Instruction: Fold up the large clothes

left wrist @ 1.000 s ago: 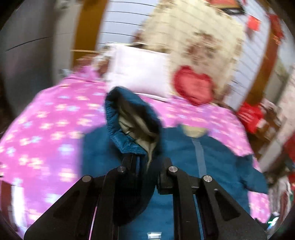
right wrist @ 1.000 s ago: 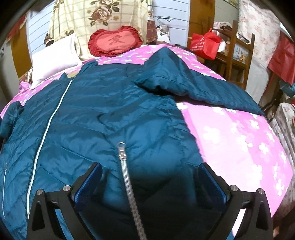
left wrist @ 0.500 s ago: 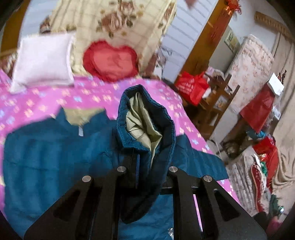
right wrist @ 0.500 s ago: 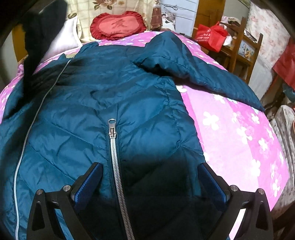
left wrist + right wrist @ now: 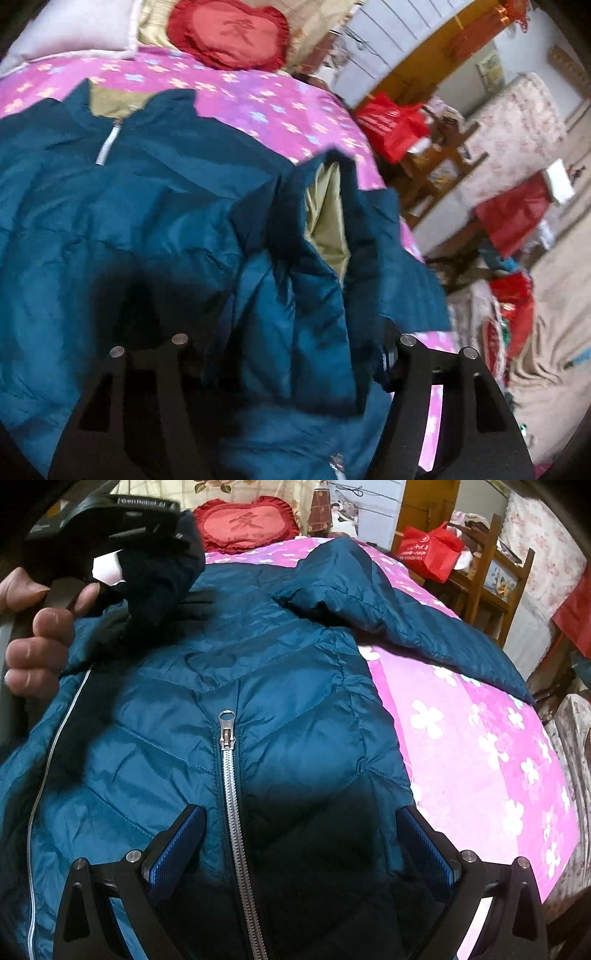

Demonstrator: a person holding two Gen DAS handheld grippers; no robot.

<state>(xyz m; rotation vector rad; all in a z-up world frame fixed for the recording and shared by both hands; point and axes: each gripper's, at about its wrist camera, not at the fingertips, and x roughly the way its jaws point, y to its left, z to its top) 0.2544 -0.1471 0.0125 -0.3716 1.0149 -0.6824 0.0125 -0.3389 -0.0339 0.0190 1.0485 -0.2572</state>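
Observation:
A teal quilted jacket [image 5: 280, 686] lies front up on a pink flowered bedspread [image 5: 480, 738], its silver zipper [image 5: 231, 797] running toward me. Its right sleeve [image 5: 406, 620] lies out across the bedspread. My left gripper [image 5: 291, 350] has its jaws spread wide, and the jacket's left sleeve [image 5: 310, 266], cuff lining showing yellow-green, lies draped between them over the jacket's chest. The left gripper also shows in the right wrist view [image 5: 122, 535], above the jacket's left shoulder. My right gripper [image 5: 301, 845] is open and empty, hovering over the jacket's lower front.
A red heart cushion [image 5: 245, 522] and a white pillow [image 5: 74, 26] lie at the bed's head. A wooden chair [image 5: 491, 576] with a red bag [image 5: 428, 550] stands right of the bed. Clutter fills the floor [image 5: 517, 295] beside it.
The left gripper carried the sleeve rightward across the jacket and lowered it onto the chest; its jaws, shut on the sleeve before, now stand spread. The right gripper moved slightly up the jacket front.

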